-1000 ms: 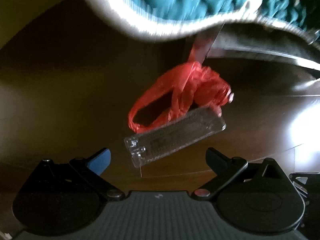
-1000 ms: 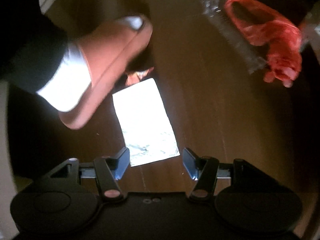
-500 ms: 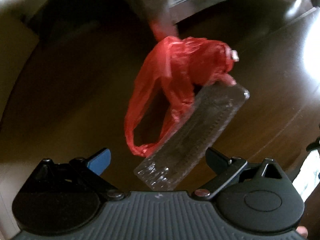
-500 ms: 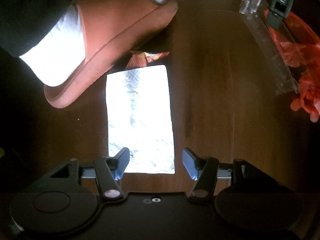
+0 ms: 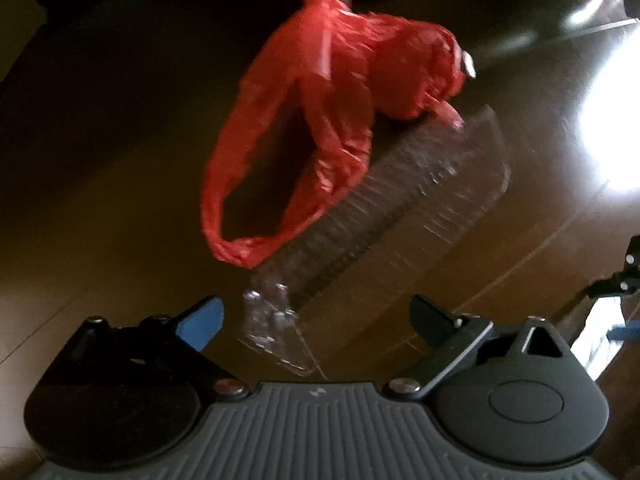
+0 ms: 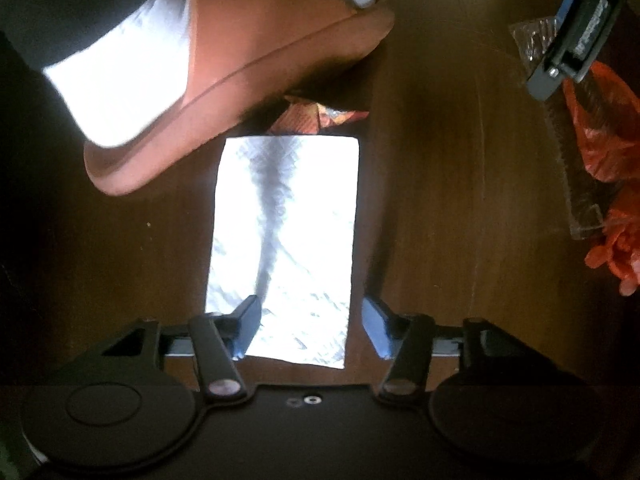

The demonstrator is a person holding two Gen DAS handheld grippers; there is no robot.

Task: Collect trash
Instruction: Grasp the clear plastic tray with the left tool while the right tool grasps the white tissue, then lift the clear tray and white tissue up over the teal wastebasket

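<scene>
A crumpled red plastic bag point(image 5: 340, 120) lies on the dark wood floor, partly over a clear plastic tray point(image 5: 392, 216). My left gripper point(image 5: 316, 324) is open, its fingers on either side of the tray's near end. A shiny silver foil wrapper point(image 6: 284, 240) lies flat on the floor in the right wrist view. My right gripper point(image 6: 312, 324) is open just above the wrapper's near end, the left finger over its edge. The bag point(image 6: 608, 148) and the tray point(image 6: 576, 152) also show at the right of that view, with the left gripper point(image 6: 576, 36) above them.
A foot in a white sock and a pink slipper point(image 6: 240, 60) stands on the floor beside the foil wrapper's far end. A small orange printed wrapper point(image 6: 316, 116) peeks out between slipper and foil. A bright glare patch point(image 5: 612, 136) lies on the floor.
The left gripper has come closer to the bag and tray, which now reach between its fingers. The right gripper has moved forward over the foil wrapper and squared up with it.
</scene>
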